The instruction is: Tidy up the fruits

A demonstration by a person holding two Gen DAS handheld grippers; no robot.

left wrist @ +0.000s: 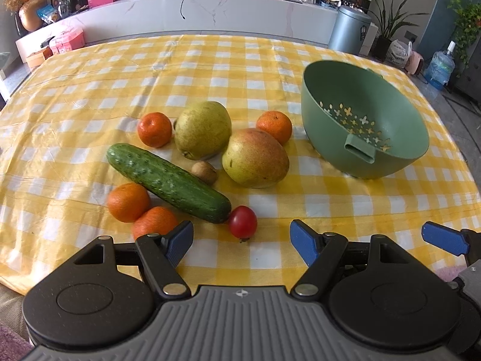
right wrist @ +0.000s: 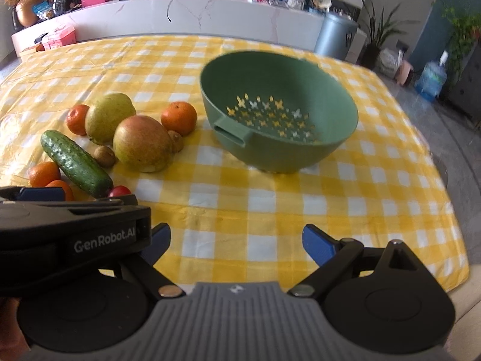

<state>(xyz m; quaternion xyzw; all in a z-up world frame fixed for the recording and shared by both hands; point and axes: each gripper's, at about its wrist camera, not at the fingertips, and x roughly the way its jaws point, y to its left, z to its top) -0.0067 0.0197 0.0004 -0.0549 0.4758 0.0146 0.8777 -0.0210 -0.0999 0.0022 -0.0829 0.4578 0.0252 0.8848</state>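
Observation:
On the yellow checked tablecloth [left wrist: 240, 60] lie a cucumber [left wrist: 168, 183], a green pear [left wrist: 203, 129], a red-green mango [left wrist: 255, 158], several mandarins [left wrist: 154, 129], a small tomato [left wrist: 243, 221] and a brown kiwi [left wrist: 205, 172]. A green colander bowl [left wrist: 360, 120] stands empty to their right; it also shows in the right wrist view [right wrist: 279, 120]. My left gripper [left wrist: 242, 245] is open and empty, just short of the tomato. My right gripper [right wrist: 237, 246] is open and empty over bare cloth in front of the bowl.
The left gripper's body [right wrist: 69, 231] fills the lower left of the right wrist view. Beyond the table stand a grey bin [left wrist: 348, 28], potted plants [left wrist: 387, 27] and a white counter [left wrist: 210, 12] with clutter. The table's right edge [right wrist: 451, 210] drops to the floor.

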